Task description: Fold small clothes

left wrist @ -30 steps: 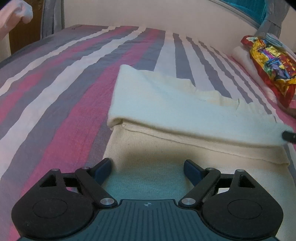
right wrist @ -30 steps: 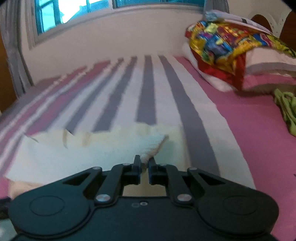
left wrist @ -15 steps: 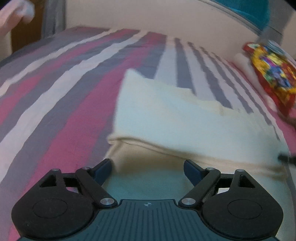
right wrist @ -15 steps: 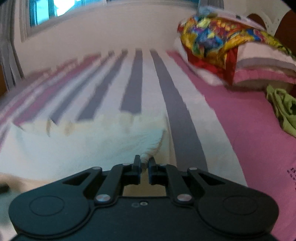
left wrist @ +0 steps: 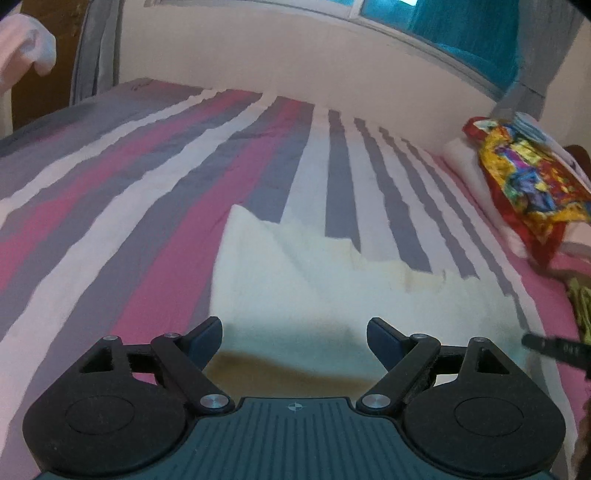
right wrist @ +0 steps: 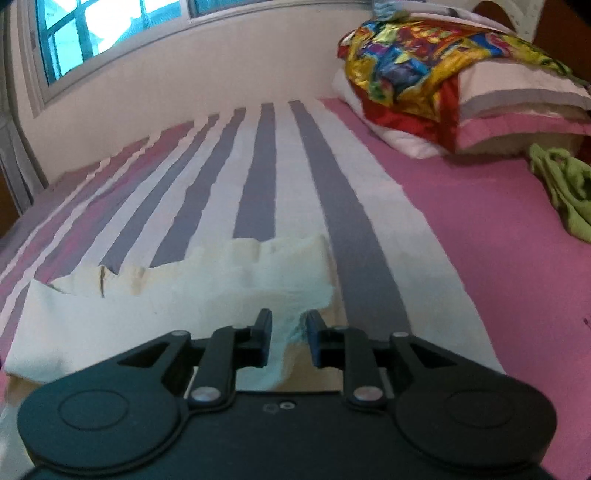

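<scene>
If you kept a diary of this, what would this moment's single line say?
stage: fold laid | cream garment: folded on striped bedsheet | left gripper: open, empty | right gripper: jaws just opening, cloth corner between

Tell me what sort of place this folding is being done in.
Most likely a bedroom: the cream garment lies on a bed with a striped sheet, pillows stacked at one end, and a window in the wall behind.
</scene>
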`<state>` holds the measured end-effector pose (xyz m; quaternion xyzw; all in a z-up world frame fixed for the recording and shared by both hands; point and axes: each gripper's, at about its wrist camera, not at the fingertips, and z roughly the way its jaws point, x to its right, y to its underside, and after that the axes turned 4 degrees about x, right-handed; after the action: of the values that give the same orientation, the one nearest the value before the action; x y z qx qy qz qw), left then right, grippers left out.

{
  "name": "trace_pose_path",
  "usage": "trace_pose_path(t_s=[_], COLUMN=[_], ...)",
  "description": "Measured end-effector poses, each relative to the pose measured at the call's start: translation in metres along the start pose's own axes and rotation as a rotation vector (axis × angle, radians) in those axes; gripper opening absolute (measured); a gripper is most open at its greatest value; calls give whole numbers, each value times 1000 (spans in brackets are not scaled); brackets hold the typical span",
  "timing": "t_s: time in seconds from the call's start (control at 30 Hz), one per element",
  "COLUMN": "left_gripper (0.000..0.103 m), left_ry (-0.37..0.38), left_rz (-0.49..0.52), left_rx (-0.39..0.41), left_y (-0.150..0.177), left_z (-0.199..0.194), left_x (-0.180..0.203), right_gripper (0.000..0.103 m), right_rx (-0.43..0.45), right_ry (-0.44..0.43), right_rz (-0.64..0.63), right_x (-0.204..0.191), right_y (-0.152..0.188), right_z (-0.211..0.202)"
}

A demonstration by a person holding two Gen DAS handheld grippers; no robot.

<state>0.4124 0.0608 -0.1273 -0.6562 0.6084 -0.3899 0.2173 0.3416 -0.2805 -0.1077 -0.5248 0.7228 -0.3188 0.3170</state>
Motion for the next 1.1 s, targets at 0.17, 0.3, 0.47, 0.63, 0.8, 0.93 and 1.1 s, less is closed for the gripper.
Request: trace_pose_path(t_s=[0.17,0.3,0.47,0.63,0.8,0.93,1.1], left_gripper=[85,85,85,85,85,85,85], left_ry=[-80,-111,-138,-196,-219,-272,-238], left_rz=[-8,-101,-98,-75,-185,-116,-95], left_rx=[-40,-53,-44,-27,36,-4,-19], left_y=[-7,-10,-34,-38,-41,-37,-34], left_z=[59,82,106,124,107,117,95], left_x=[-2,-23,-20,-25,-36,-38,-29], right_gripper=[22,20,22,18,19,20,21], right_rx=[-60,-63,-7,-41,-5,-29,-50], right_ry=[-4,14,-21,26,23,78,58], right_rz=[-19,-85,-80,-104,-89,-117,-83], right_x=[-11,-15,-20,-19,-21,-22,-19], right_y=[0,7,-9,-8,-14,-16,-23], right_z=[34,48,52,81,72,86,81])
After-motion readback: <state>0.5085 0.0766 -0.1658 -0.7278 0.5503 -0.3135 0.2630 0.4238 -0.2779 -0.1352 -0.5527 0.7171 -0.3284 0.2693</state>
